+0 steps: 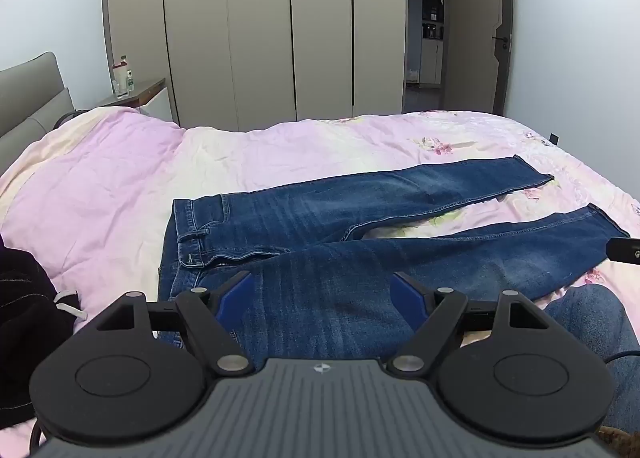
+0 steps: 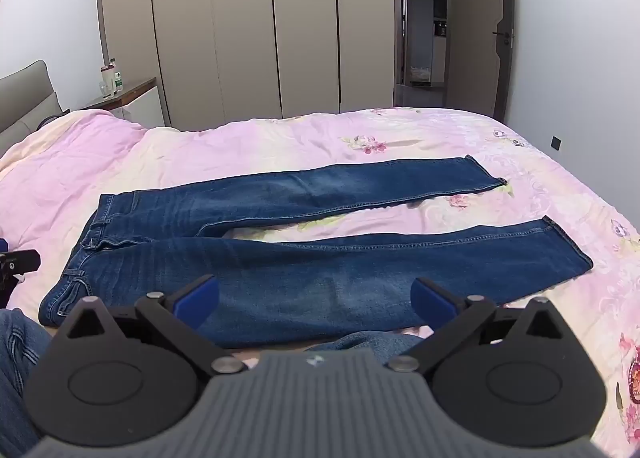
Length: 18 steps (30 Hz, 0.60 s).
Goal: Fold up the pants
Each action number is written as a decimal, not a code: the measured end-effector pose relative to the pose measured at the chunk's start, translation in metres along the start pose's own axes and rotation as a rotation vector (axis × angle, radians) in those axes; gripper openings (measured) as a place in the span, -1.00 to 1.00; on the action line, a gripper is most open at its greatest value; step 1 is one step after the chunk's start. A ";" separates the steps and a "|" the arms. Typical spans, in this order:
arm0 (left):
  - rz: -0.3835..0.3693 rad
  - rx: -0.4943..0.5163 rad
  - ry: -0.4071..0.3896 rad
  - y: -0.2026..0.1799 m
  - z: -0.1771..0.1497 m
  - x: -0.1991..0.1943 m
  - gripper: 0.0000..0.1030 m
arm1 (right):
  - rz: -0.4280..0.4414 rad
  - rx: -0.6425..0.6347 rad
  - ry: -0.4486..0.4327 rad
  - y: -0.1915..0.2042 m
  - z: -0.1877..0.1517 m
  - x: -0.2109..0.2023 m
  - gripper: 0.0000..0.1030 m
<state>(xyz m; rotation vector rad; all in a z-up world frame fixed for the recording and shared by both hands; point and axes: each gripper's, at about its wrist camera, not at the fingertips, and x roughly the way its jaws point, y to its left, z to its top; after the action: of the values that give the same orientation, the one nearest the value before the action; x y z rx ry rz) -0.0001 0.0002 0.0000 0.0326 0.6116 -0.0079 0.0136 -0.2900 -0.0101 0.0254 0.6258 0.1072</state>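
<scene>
Right now the pants (image 2: pixel 304 258) lie flat across the bed (image 2: pixel 280 141), dark blue denim with paler, worn patches down the thighs and visible stitched seams, the waistband (image 1: pixel 192 234) toward the left and the two legs running off to the right, parted in a narrow V with hems squared off. Under them the quilt (image 1: pixel 100 185) is soft pink and cream, lightly rumpled, printed with small flowers on its right half. Behind stand tall, smooth beige wardrobe doors (image 1: pixel 260 37), a small bedside table (image 1: pixel 136 91) with bottles on it, and an open doorway (image 1: pixel 426 25) to the right. My left gripper (image 1: pixel 322 292) has its black linkage arms and blue pads spread wide, with nothing between them; it hangs above the upper thigh of the near leg, just right of the waistband, and I cannot see it touching the cloth. My right gripper (image 2: pixel 314 296) is spread just as wide and empty, poised over the middle of the near leg, likewise clear of the fabric as far as I can tell. Both of my tools tilt forward and down toward the bed from its near edge. A knee in blue jeans (image 1: pixel 592 322) shows at the bottom of both views, and dark clothing (image 1: pixel 24 310) lies on the quilt to my left.
</scene>
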 end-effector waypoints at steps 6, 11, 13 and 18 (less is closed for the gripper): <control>0.001 -0.003 0.003 0.002 0.000 -0.001 0.77 | -0.004 -0.001 -0.003 0.001 0.001 -0.002 0.90; 0.006 0.010 0.002 0.000 0.000 -0.003 0.77 | -0.008 -0.001 -0.007 0.001 0.003 -0.003 0.91; 0.004 0.009 0.002 0.001 0.000 -0.004 0.77 | -0.012 -0.002 -0.008 0.005 0.004 -0.006 0.91; 0.010 0.012 0.004 -0.002 -0.002 -0.006 0.77 | -0.016 -0.007 -0.015 0.001 0.002 -0.005 0.90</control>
<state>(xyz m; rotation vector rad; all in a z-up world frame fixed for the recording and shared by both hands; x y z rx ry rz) -0.0061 -0.0019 0.0017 0.0472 0.6149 -0.0013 0.0104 -0.2897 -0.0058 0.0142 0.6101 0.0934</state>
